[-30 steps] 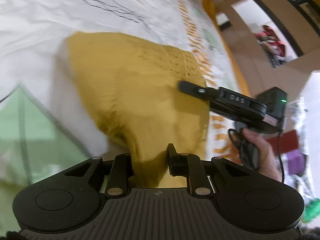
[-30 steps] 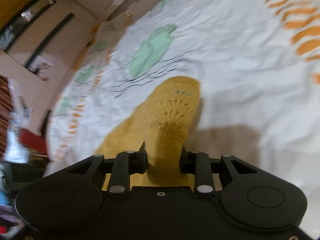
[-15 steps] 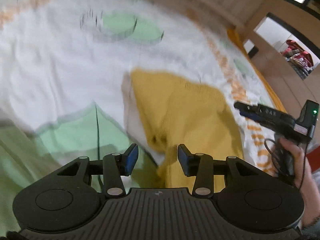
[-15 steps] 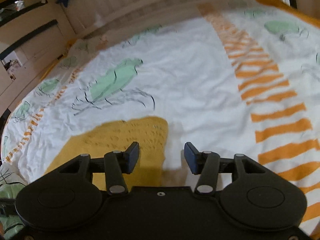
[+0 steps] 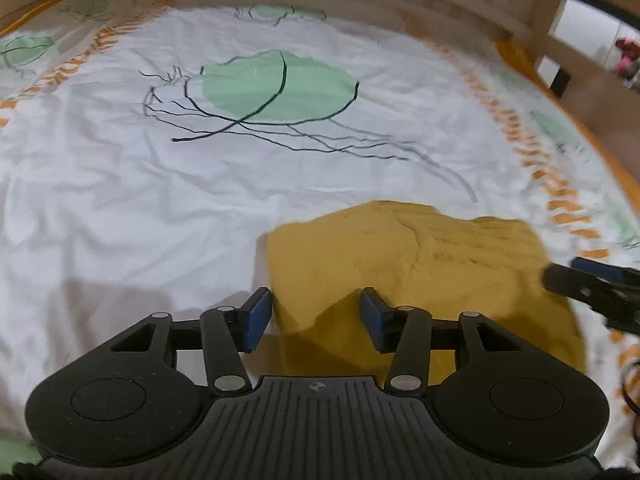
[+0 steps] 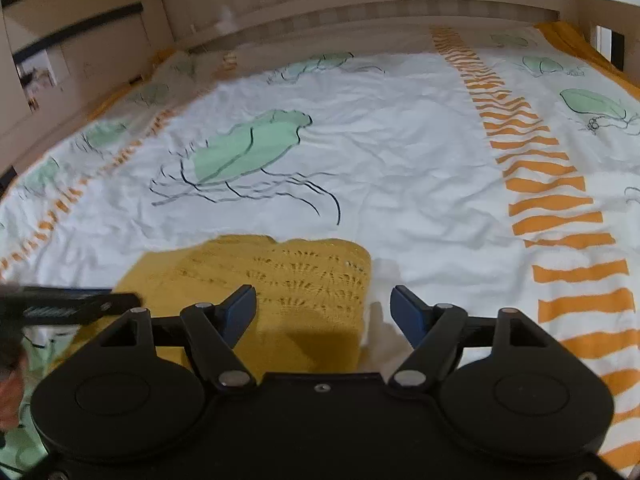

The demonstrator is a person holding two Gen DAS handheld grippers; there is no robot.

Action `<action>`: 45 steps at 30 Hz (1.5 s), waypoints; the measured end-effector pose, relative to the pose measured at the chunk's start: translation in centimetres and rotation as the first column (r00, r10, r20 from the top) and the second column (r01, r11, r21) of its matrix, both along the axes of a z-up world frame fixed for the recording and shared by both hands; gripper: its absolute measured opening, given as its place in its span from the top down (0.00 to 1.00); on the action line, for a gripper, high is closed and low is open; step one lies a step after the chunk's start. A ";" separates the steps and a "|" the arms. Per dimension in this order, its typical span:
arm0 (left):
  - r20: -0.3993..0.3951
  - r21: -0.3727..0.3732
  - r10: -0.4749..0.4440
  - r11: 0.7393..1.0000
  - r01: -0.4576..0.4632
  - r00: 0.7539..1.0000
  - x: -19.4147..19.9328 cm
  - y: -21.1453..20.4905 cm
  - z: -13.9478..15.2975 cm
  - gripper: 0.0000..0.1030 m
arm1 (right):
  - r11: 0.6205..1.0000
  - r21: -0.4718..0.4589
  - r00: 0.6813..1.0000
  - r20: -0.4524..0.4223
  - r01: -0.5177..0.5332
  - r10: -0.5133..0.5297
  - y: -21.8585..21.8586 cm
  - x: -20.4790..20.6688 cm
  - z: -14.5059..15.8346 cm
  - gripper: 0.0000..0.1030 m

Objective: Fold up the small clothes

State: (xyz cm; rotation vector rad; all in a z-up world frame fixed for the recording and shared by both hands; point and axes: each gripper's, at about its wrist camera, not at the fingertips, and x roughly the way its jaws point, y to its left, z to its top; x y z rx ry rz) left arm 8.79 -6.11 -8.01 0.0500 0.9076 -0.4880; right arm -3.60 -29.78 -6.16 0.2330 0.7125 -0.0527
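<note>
A mustard-yellow knitted garment [image 5: 420,256] lies folded flat on the bed's white duvet [image 5: 120,200]; it also shows in the right wrist view [image 6: 280,276]. My left gripper [image 5: 316,322] is open and empty, raised over the garment's near left corner. My right gripper [image 6: 323,312] is open and empty, raised over the garment's near right edge. The right gripper's fingers [image 5: 584,284] show at the right edge of the left wrist view, and the left gripper's fingers [image 6: 80,304] at the left edge of the right wrist view.
The duvet has green jellyfish prints [image 6: 248,144] and orange striped bands [image 6: 552,208]. A wooden slatted bed frame [image 6: 360,4] runs along the far side. A doorway [image 5: 592,40] opens at the far right.
Both grippers let go of the yellow garment, opened and pulled back upward. The garment now lies folded flat on the duvet.
</note>
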 end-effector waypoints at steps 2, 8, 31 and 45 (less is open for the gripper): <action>0.019 0.013 0.005 1.000 -0.005 1.000 0.9 -0.4 -0.3 0.44 | 1.000 -0.025 1.000 -0.017 -0.005 0.005 0.2 0.5 -0.4 0.21; 0.004 0.062 0.016 0.998 -0.017 1.000 2.7 -1.1 -0.8 0.25 | 0.996 -0.089 0.998 -0.062 0.017 -0.022 0.1 2.0 -1.9 0.05; 0.213 0.225 0.092 0.964 -0.141 0.973 -6.0 1.4 6.8 0.12 | 0.993 0.023 0.994 -0.023 0.112 -0.111 1.6 -5.7 5.2 0.00; 0.096 0.183 0.062 0.980 -0.079 0.993 -11.2 2.1 7.4 0.12 | 0.963 -0.202 0.984 0.002 0.177 -0.181 5.6 -10.9 6.8 0.01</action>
